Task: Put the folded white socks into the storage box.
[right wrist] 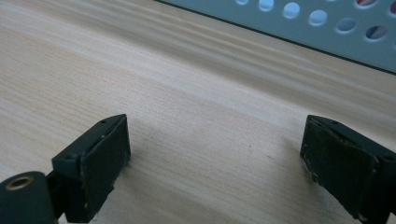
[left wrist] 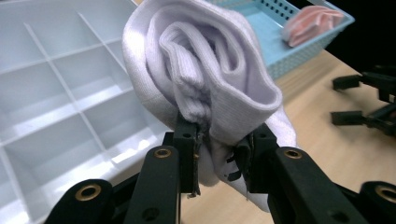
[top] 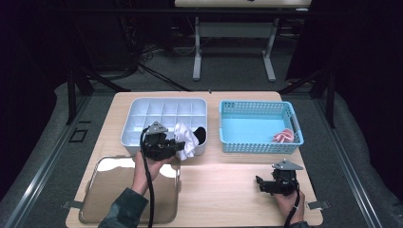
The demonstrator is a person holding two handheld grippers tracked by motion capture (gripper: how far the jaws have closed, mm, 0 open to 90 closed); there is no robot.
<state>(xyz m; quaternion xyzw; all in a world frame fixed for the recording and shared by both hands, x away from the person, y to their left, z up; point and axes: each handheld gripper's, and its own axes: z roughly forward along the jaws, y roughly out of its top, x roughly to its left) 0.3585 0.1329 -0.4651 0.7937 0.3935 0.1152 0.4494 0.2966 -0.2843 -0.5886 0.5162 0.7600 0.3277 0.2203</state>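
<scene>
A pale wooden surface (top: pixel 223 185) stands in a dark room. The left tool (left wrist: pixel 217 156) is clamped on a rolled white knitted sock (left wrist: pixel 205 70) above the white plastic compartment tray (top: pixel 142 111); the right tool (right wrist: pixel 215 158) rests with jaws apart.

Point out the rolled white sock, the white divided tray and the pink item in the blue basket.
rolled white sock (left wrist: pixel 210 70), left gripper view, on the outer fold of the roll.
white divided tray (top: pixel 164 100), high view, on its far rim.
pink item (top: pixel 283 136), high view, on the middle of the bundle.
</scene>
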